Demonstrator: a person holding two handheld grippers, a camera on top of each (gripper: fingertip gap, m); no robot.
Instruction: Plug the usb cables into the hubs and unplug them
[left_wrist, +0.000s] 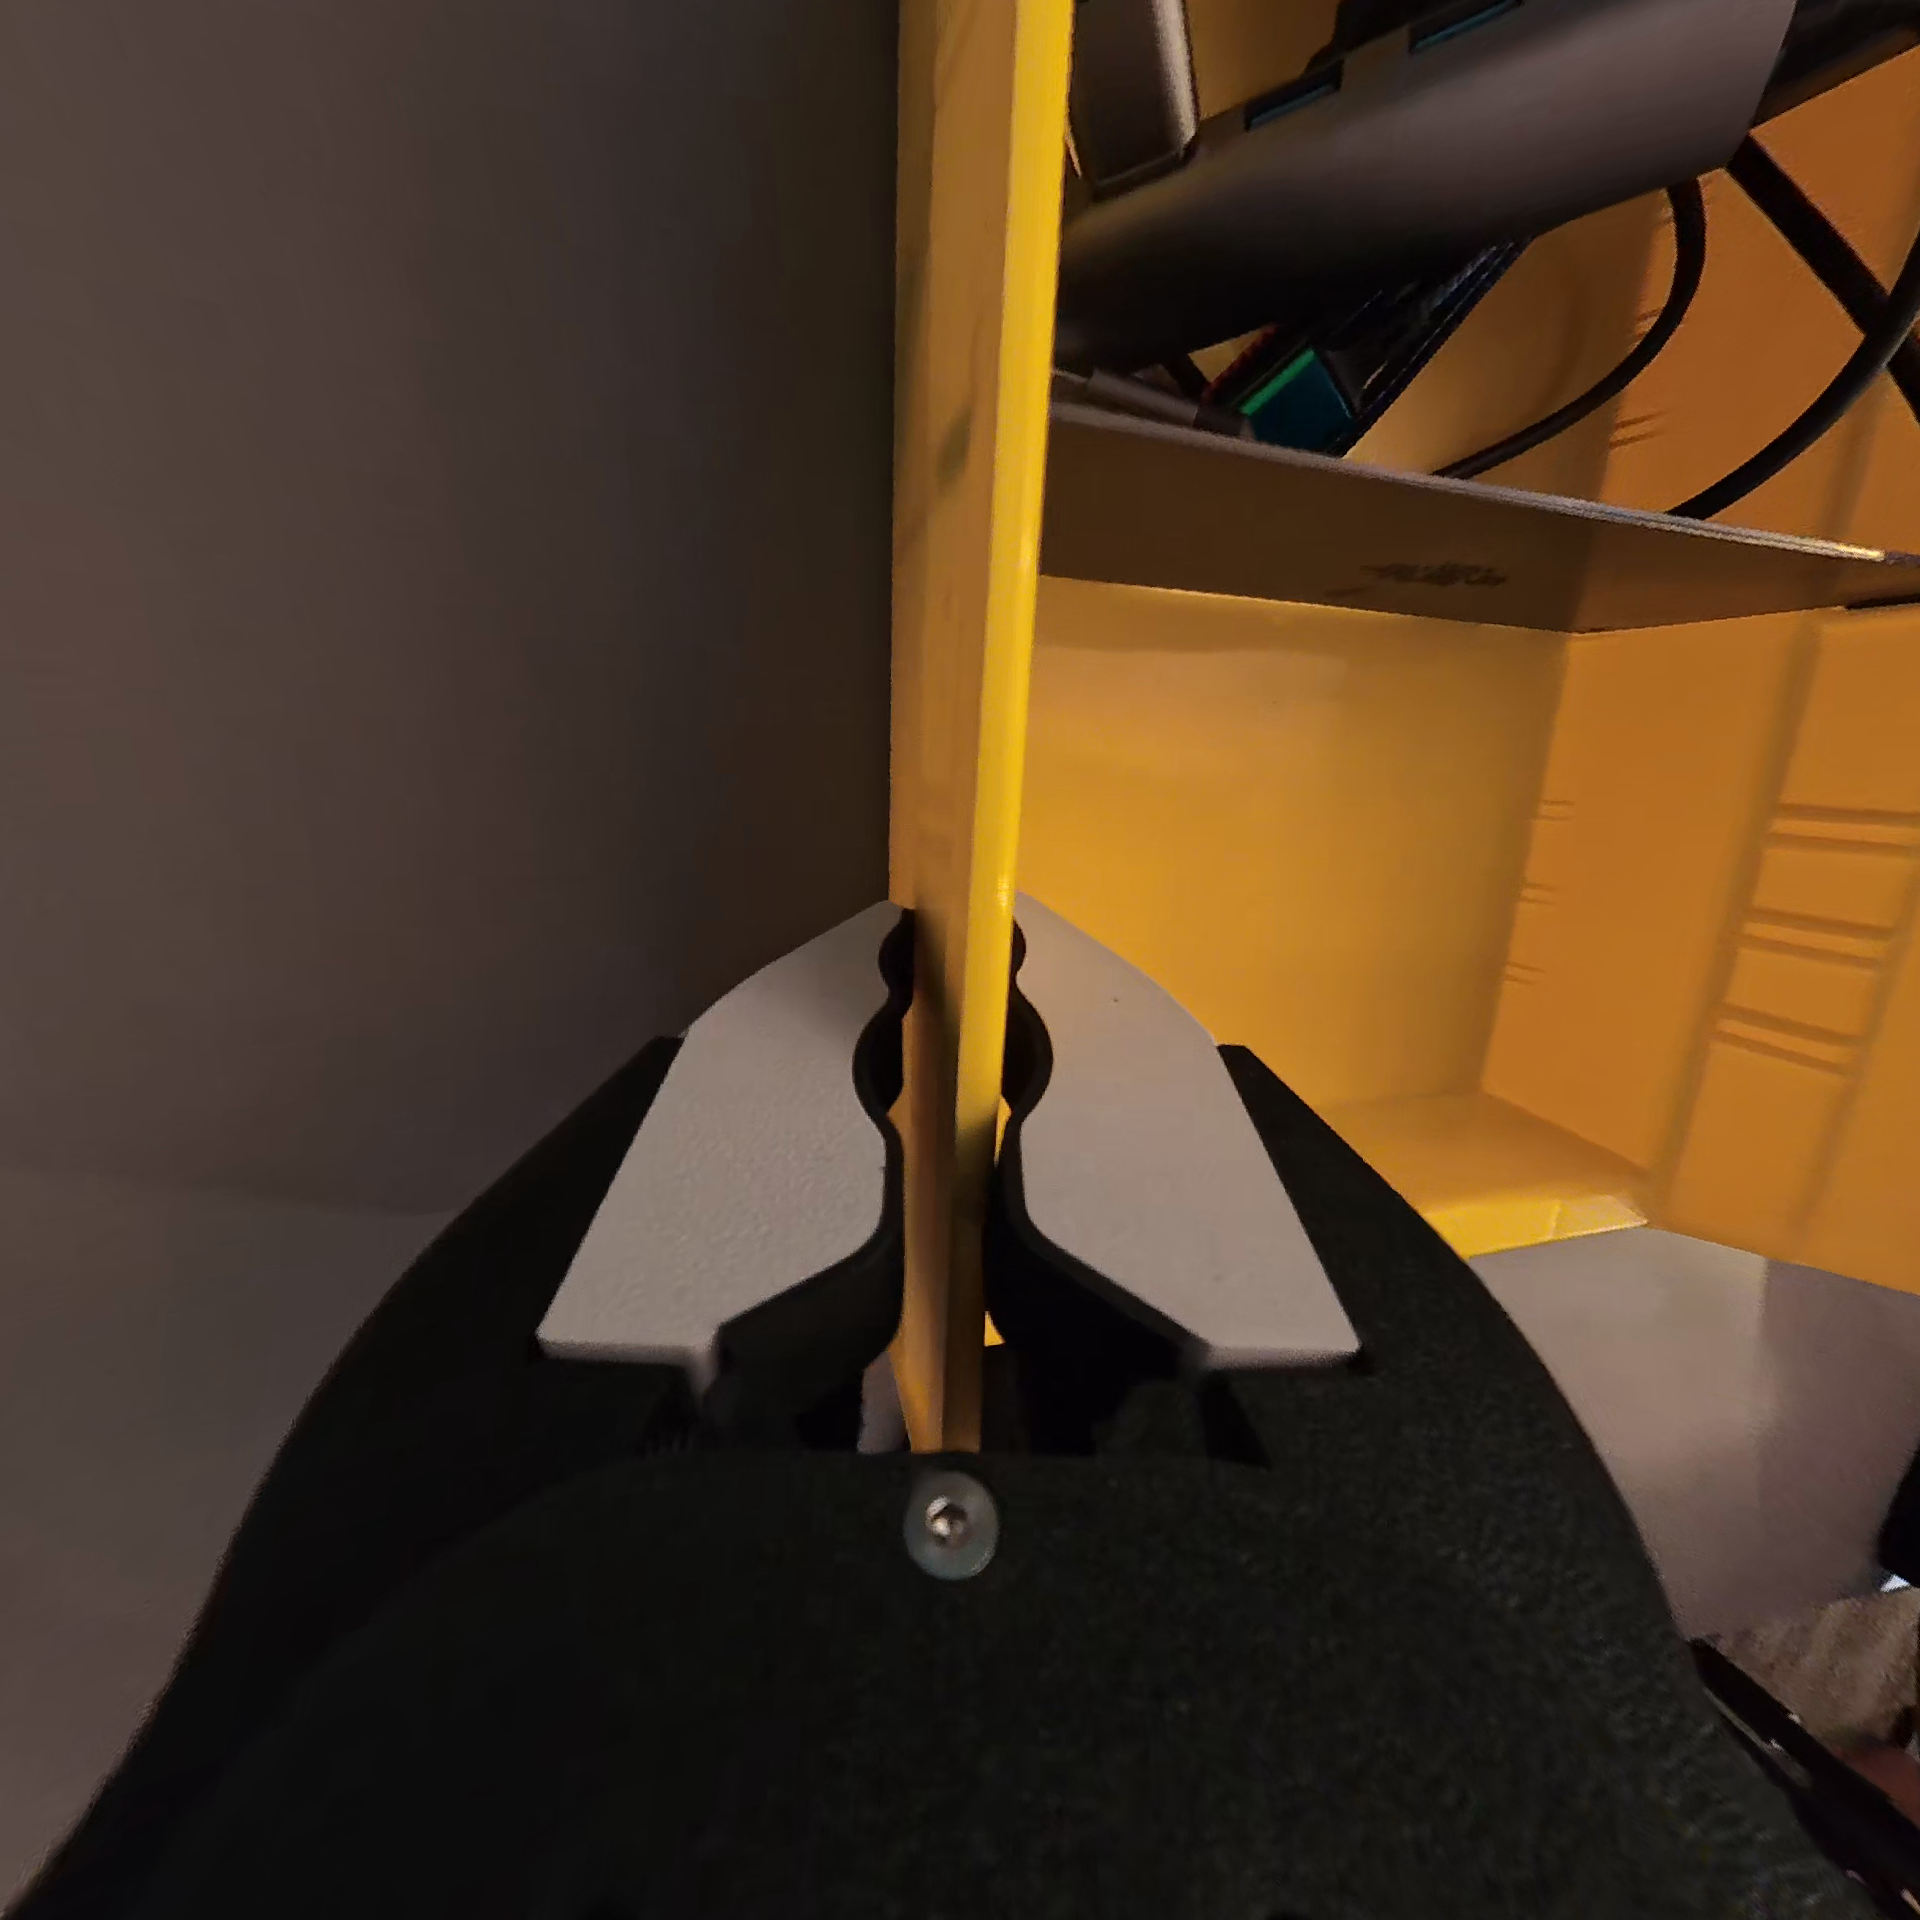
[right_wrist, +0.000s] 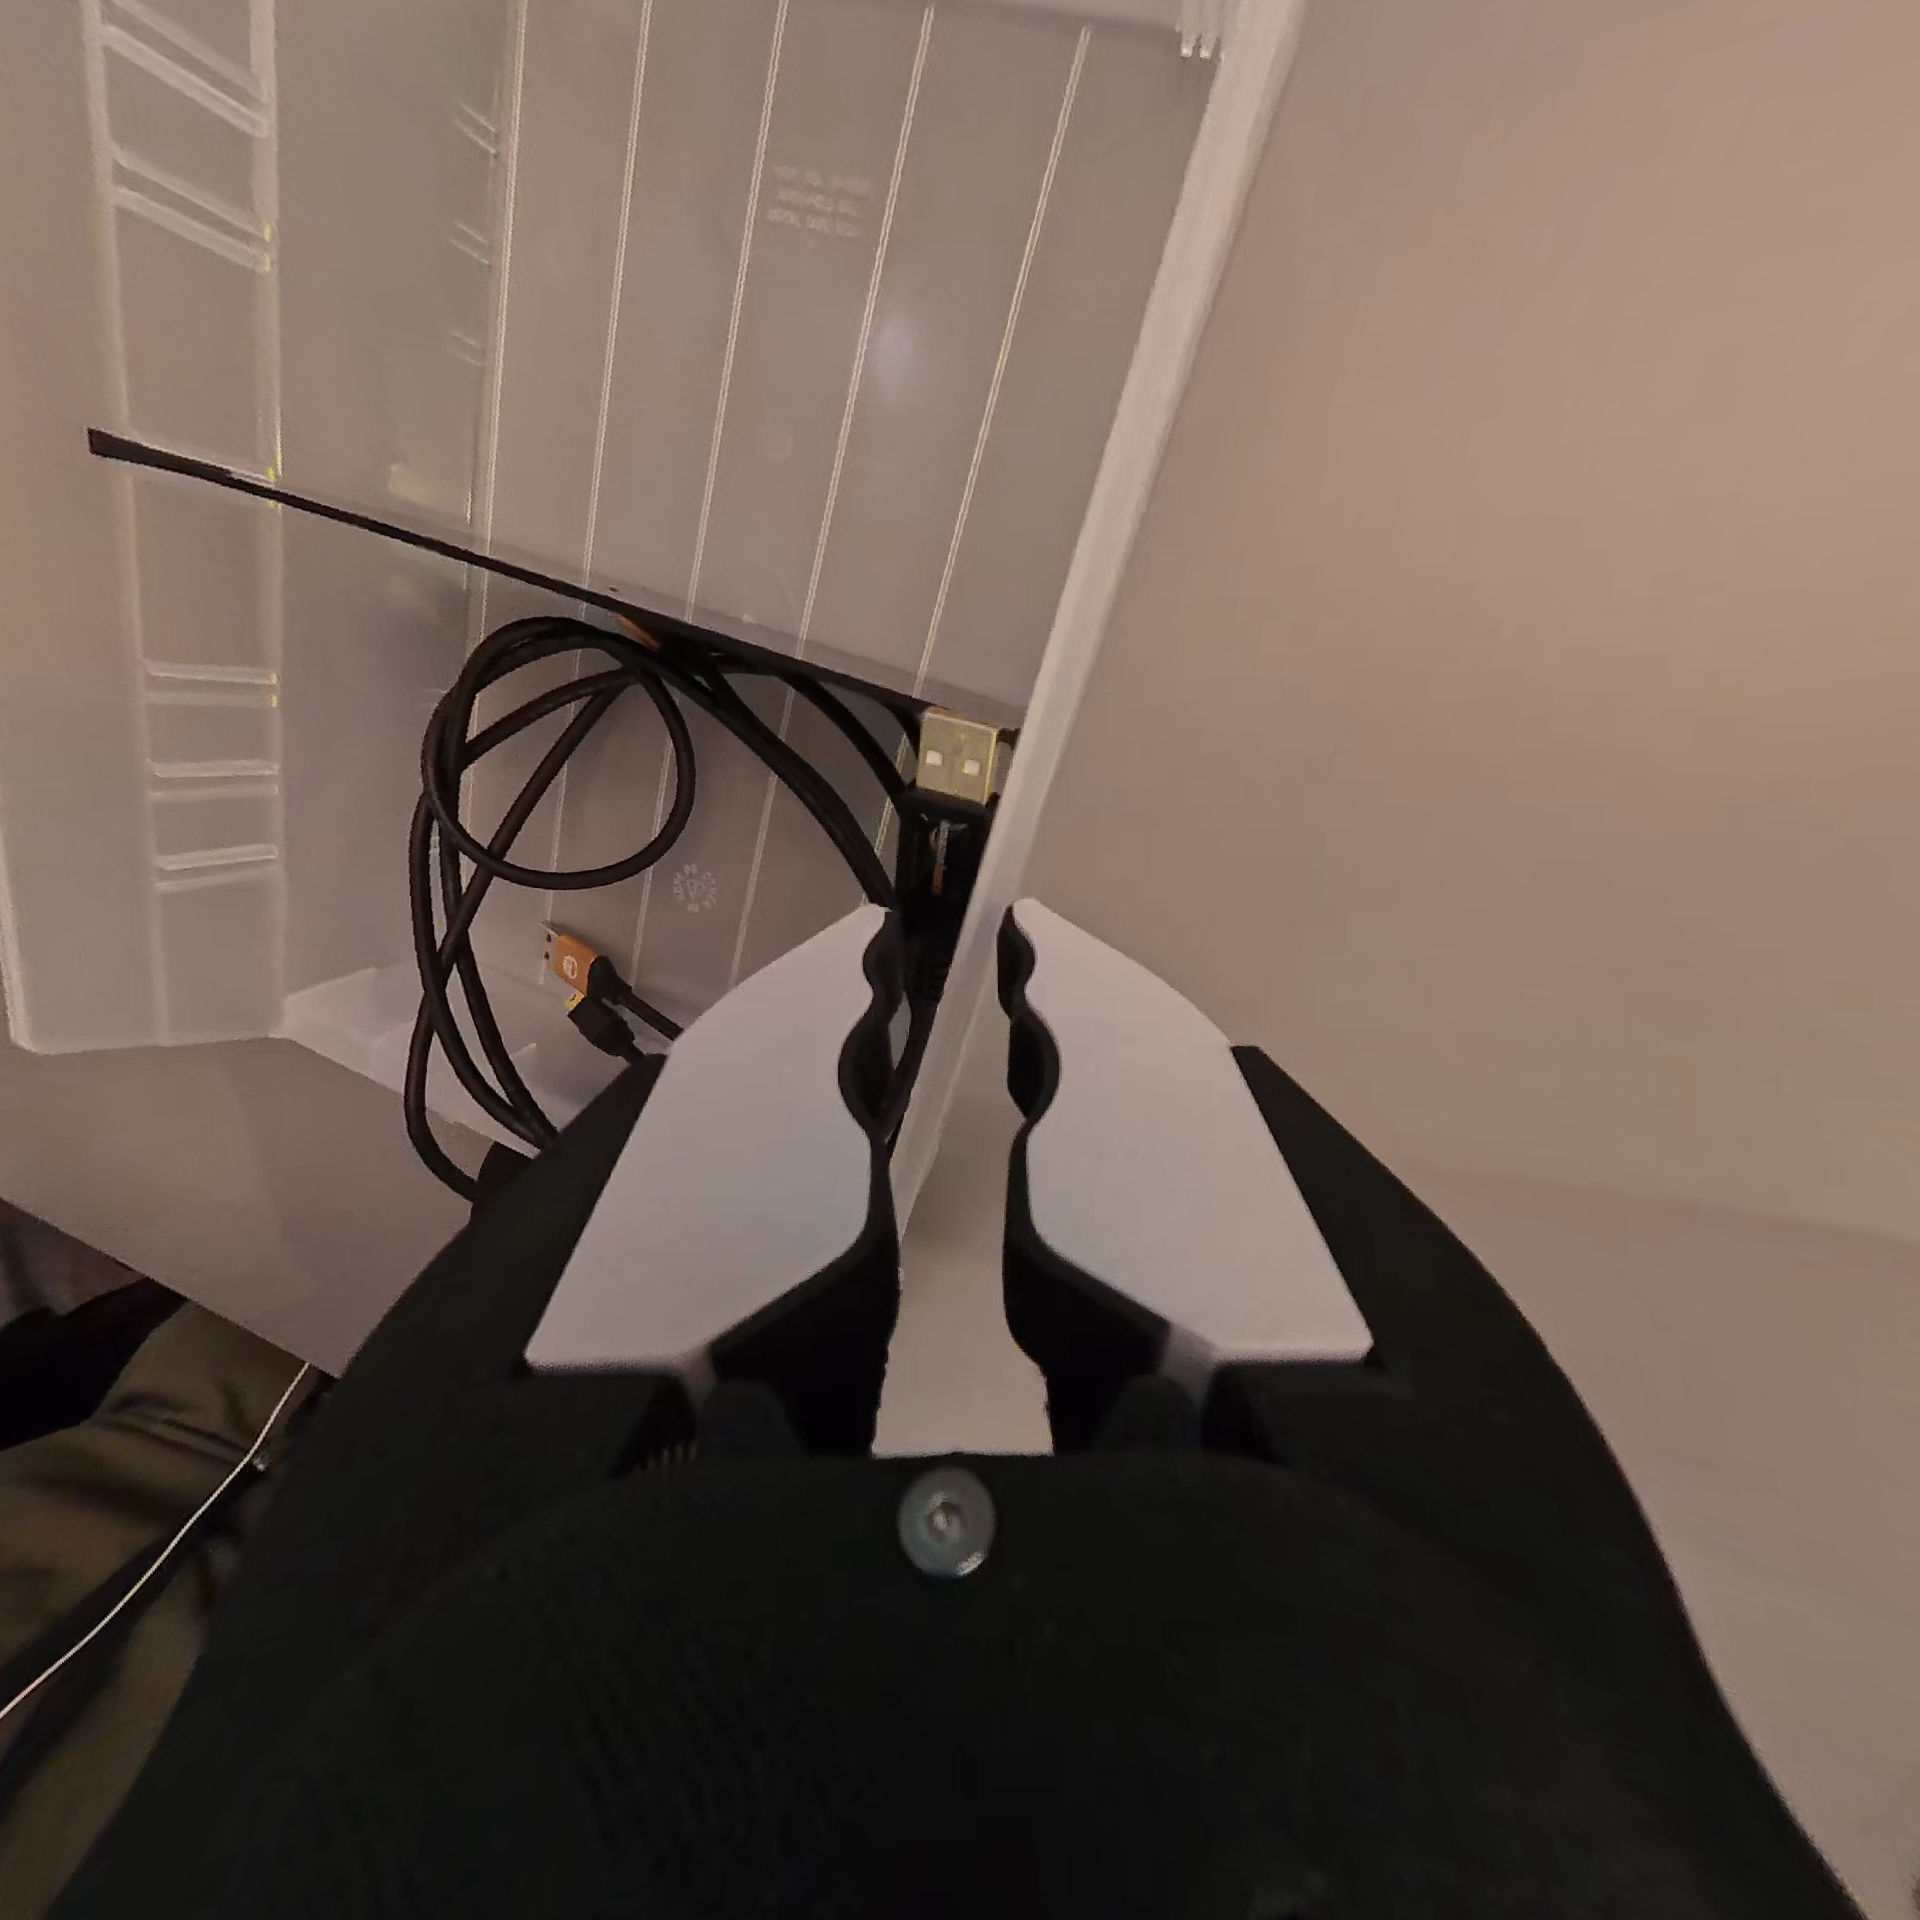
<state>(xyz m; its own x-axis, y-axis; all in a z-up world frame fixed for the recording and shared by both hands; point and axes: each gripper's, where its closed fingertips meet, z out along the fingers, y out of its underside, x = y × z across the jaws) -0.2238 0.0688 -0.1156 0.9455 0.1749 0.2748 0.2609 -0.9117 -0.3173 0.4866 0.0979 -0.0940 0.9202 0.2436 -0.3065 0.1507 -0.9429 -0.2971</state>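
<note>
While the left gripper (left_wrist: 956, 997) clamped the yellow bin (left_wrist: 1299, 831) wall under the hubs (left_wrist: 1403, 177), the right gripper (right_wrist: 940, 997) straddled, barely parted, the clear bin (right_wrist: 1091, 623) wall beside the usb cables (right_wrist: 551, 810); plugging seemingly hadn't begun, so next release and fetch a plug.

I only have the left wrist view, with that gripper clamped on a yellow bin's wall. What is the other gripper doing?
Observer: The right gripper straddles the wall of a clear bin.
Operator: Is it clamped shut on that wall?
Observer: Not fully; a gap shows between the wall and one finger.
Operator: Any cables in there?
Observer: Yes, coiled black cables lie inside.
Operator: Plugged into anything?
Observer: No. A silver USB plug sits bare by the wall.
</note>
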